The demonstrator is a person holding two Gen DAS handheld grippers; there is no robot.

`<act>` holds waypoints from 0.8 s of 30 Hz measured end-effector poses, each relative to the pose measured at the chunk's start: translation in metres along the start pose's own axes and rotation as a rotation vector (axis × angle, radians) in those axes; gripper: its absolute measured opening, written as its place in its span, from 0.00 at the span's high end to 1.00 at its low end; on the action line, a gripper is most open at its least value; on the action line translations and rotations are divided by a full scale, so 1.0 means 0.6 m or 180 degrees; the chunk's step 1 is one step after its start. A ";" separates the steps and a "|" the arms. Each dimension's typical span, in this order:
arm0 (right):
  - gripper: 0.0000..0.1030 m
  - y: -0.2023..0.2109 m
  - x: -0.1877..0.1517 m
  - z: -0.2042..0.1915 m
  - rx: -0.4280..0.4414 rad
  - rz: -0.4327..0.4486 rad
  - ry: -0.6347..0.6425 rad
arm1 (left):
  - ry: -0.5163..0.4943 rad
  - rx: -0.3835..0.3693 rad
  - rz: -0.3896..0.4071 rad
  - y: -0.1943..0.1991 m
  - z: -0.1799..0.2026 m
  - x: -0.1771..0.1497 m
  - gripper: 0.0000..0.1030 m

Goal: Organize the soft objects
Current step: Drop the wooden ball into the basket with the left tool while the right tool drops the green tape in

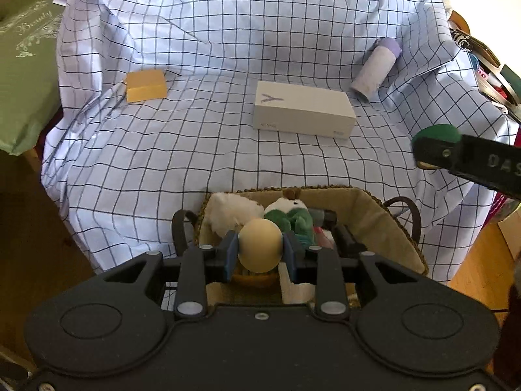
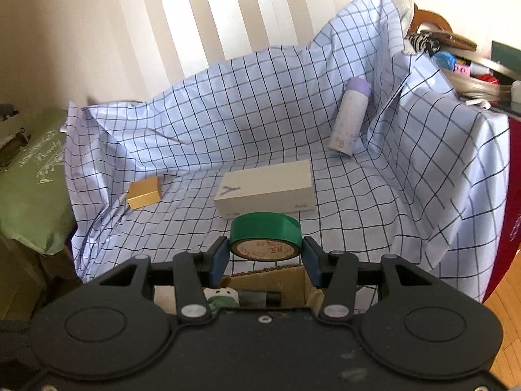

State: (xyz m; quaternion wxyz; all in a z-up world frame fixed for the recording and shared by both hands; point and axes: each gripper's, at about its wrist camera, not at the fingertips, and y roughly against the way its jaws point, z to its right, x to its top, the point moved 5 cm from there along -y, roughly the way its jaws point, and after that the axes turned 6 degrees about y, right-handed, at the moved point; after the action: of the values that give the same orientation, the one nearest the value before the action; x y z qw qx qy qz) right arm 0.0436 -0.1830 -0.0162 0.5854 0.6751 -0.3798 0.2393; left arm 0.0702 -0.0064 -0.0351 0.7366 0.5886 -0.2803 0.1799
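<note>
Fingers [image 1: 232,254] of left gripper [image 1: 260,254] clamped beige ball [image 1: 260,245] just above basket [image 1: 384,215]; plush toys [image 1: 286,216] already inside basket. Right gripper [image 2: 265,257] pinched green tape roll [image 2: 265,233] above basket [image 2: 276,272]; white box [image 2: 265,192], bottle [image 2: 350,117], gold box [image 2: 145,192] remained beyond basket.

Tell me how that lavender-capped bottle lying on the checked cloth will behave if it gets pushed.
The bottle lies on its side and is round, so it will probably roll on a sideways nudge. The rumpled checked cloth beside it may stop it soon. Its smooth wall looks rigid, possibly slippery between the pads.
</note>
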 end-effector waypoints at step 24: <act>0.53 0.024 -0.041 -0.011 -0.0009 -0.0156 0.0150 | 0.0222 0.0297 0.0201 0.018 -0.012 -0.036 0.44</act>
State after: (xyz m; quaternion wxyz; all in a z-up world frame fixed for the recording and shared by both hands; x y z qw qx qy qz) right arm 0.0184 -0.1715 -0.0248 0.6008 0.6776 -0.3496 0.2401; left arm 0.0485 0.0044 -0.0413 0.7116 0.6066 -0.2642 0.2363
